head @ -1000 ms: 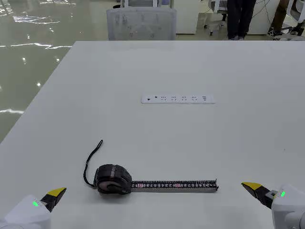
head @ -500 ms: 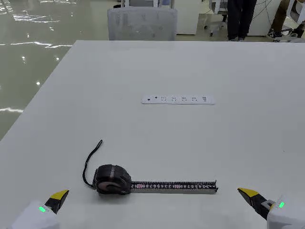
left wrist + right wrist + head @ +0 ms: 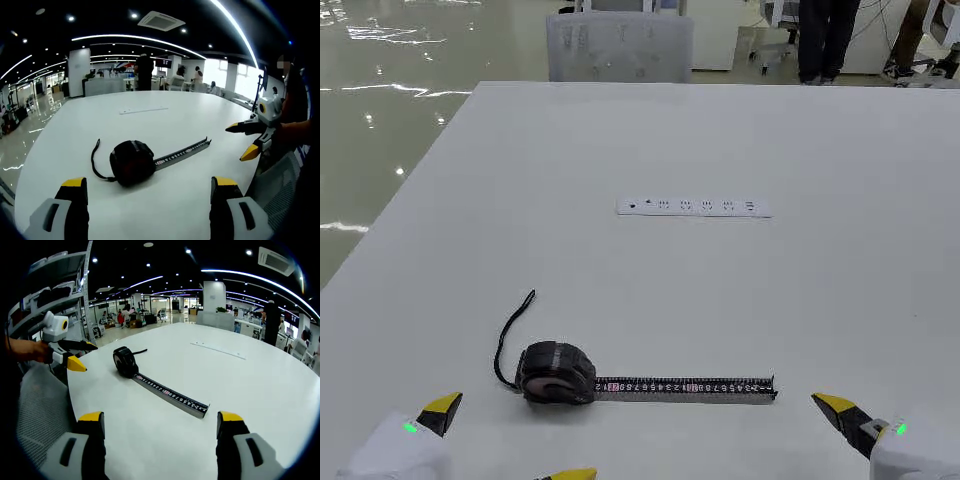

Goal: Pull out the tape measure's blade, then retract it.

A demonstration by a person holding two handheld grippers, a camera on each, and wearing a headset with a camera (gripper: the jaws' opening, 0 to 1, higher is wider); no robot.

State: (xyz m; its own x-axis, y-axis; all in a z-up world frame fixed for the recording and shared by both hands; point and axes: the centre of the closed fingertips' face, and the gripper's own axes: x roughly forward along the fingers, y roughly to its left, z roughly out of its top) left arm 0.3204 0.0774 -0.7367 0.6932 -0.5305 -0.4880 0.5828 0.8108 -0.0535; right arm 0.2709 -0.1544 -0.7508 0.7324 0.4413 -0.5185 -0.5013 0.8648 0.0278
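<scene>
A black tape measure (image 3: 557, 373) lies on the white table (image 3: 720, 150) near its front edge, with a black wrist strap (image 3: 510, 335) curling off to the left. Its blade (image 3: 685, 387) is pulled out flat to the right, ending in a hook (image 3: 774, 388). The case (image 3: 131, 161) and blade (image 3: 170, 394) also lie ahead of each gripper. My left gripper (image 3: 149, 189) is open, close in front of the case, touching nothing. My right gripper (image 3: 161, 424) is open, just short of the blade's hook end (image 3: 202, 410), holding nothing.
A white power strip (image 3: 693, 207) lies mid-table beyond the tape. A grey chair (image 3: 618, 46) stands at the far edge, and a person (image 3: 823, 38) stands at the back right. The table's left edge drops to a glossy floor (image 3: 380, 130).
The head camera has tilted slightly. Both grippers have crept a little inward toward the tape, and a second yellow tip of the left gripper now shows at the bottom edge.
</scene>
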